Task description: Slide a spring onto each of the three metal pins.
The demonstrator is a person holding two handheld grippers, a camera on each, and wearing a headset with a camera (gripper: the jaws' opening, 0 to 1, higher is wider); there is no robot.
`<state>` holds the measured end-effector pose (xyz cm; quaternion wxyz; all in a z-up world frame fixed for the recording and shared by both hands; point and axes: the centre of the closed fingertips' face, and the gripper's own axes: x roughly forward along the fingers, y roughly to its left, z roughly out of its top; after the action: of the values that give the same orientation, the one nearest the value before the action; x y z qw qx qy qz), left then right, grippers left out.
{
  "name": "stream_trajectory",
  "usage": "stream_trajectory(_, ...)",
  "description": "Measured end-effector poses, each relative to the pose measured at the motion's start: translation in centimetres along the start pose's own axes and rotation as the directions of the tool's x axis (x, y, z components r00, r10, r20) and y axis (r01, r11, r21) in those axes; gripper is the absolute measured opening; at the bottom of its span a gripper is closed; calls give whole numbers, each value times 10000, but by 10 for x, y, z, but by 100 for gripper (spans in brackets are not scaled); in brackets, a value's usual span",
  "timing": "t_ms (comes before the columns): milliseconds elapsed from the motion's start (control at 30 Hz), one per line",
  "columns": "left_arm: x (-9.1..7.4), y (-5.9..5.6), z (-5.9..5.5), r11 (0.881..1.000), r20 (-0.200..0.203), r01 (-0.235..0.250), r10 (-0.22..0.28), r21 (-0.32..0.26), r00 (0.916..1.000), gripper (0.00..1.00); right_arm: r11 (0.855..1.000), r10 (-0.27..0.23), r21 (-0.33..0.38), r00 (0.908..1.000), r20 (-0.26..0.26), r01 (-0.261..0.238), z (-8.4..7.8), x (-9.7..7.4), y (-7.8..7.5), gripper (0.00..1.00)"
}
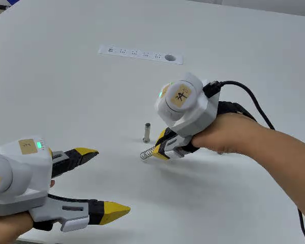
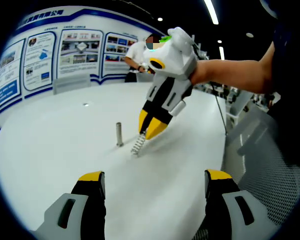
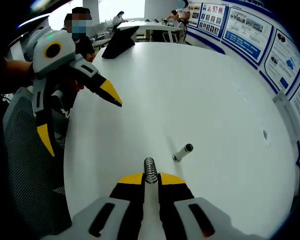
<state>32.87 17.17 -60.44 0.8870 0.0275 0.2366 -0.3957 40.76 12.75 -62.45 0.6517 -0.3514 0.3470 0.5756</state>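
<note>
centre frame, our right gripper (image 1: pixel 160 150) pinched a spring (image 1: pixel 147 152) near the pin (image 1: pixel 147 132), left gripper (image 1: pixel 112 180) agape; we judged upright alignment essential.

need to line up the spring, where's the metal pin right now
The metal pin stands upright mid-table in the head view, just beyond the spring held by the right gripper.
</note>
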Motion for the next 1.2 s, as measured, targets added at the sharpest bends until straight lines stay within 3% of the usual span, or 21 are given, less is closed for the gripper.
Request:
stream_trajectory(533, 2, 1, 0, 10000, 96, 15, -15, -46, 10000, 83, 9999, 21, -170, 9998, -174, -24, 7, -23, -6, 11)
stream_trajectory(933, 0, 2, 0, 10000, 179, -43, 44, -81, 9998, 83, 9983, -296, -513, 9989, -356, 278, 20, -44, -23, 11)
stream_trajectory(1200, -1, 2, 0, 9999, 222, -66, 68, -100, 9997, 83, 9941, -454, -1019, 9960, -765, 375, 28, -52, -37, 11)
